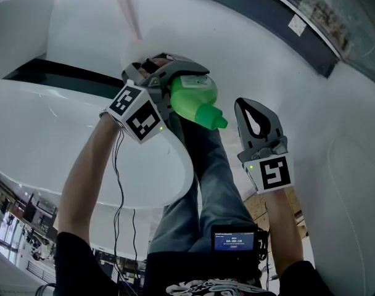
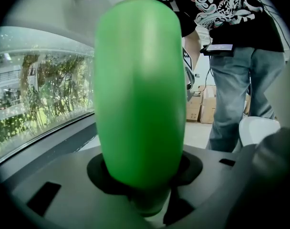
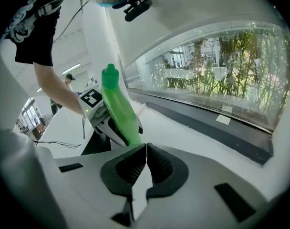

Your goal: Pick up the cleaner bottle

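The cleaner bottle (image 1: 193, 100) is bright green with a green cap and a pale label. My left gripper (image 1: 166, 85) is shut on its body and holds it in the air beside the white table's edge. In the left gripper view the bottle (image 2: 138, 89) fills the middle, standing between the jaws of the left gripper (image 2: 145, 194). The right gripper view shows the bottle (image 3: 117, 109) tilted, cap up, in the left gripper (image 3: 109, 123). My right gripper (image 1: 249, 106) hangs to the right of the bottle, apart from it. The right gripper (image 3: 145, 149) has its pads together with nothing between them.
A curved white table (image 1: 64, 140) lies to the left. A long window (image 3: 221, 75) with greenery behind it runs along a dark sill. The person's legs in jeans (image 1: 206, 184) are below the bottle. Cardboard boxes (image 2: 202, 106) stand on the floor.
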